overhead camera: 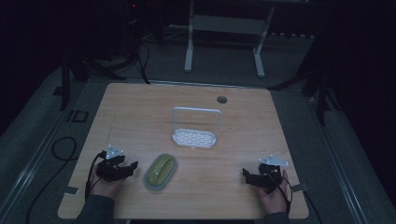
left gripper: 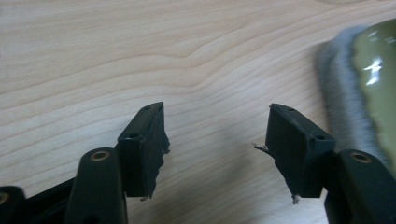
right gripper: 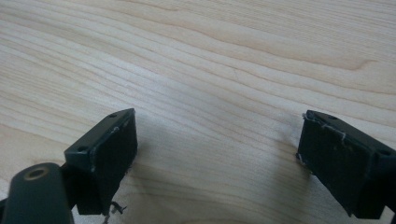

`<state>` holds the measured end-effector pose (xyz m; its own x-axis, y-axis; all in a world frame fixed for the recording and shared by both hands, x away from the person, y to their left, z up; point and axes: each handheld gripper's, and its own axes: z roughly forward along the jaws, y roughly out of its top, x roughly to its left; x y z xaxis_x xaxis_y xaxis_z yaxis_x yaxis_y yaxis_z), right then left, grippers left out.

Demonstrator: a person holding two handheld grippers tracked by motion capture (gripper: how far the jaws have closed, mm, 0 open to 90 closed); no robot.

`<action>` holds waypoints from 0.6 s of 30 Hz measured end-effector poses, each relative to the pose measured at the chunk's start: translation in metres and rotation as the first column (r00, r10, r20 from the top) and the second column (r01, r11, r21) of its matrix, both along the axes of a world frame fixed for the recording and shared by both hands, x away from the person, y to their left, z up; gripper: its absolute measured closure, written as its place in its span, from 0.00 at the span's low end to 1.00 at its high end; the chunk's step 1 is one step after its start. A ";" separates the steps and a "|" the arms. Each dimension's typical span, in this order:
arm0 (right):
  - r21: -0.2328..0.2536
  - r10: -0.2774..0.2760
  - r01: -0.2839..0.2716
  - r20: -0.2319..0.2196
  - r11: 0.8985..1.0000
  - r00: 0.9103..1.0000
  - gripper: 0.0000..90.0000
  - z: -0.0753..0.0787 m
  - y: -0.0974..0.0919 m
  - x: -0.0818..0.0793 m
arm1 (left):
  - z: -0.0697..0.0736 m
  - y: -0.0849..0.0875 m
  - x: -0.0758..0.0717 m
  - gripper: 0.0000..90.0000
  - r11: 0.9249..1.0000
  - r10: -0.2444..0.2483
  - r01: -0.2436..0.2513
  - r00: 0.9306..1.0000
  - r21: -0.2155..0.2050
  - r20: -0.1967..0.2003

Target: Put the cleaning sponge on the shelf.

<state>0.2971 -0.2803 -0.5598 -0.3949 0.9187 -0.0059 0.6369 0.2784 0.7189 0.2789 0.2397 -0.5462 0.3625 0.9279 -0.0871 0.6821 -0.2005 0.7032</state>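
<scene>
Green dish (left gripper: pixel 378 88) cut by right edge in left gripper view, near rim blurred; contents not readable. High view: persons forearms cut by bottom edge, dim bg past table (overhead camera: pixel 140 107) too dark to make out, white rack (overhead camera: pixel 195 127) details too small.

Left tongs (overhead camera: pixel 131 168) open, right tongs (overhead camera: pixel 246 176) open — both low

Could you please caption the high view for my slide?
Two open grippers, left gripper and right gripper, flank a green dish before a white rack.
</scene>
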 end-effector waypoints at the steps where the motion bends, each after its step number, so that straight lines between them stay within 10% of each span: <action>1: 0.000 -0.007 0.007 0.000 1.000 1.000 0.13 0.000 0.001 0.000 | 0.003 -0.002 -0.001 0.45 1.000 -0.009 0.009 1.000 0.001 -0.004; 18: 0.000 -0.014 0.014 0.001 1.000 1.000 0.13 0.000 0.001 0.000 | 0.034 -0.012 -0.007 0.54 0.997 -0.071 0.071 0.997 0.019 -0.007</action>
<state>0.2973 -0.2795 -0.5599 -0.3822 0.9241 -0.0061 0.6397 0.2693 0.7199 0.2714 0.2280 -0.5123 0.4272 0.9013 -0.0722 0.6701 -0.2620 0.6945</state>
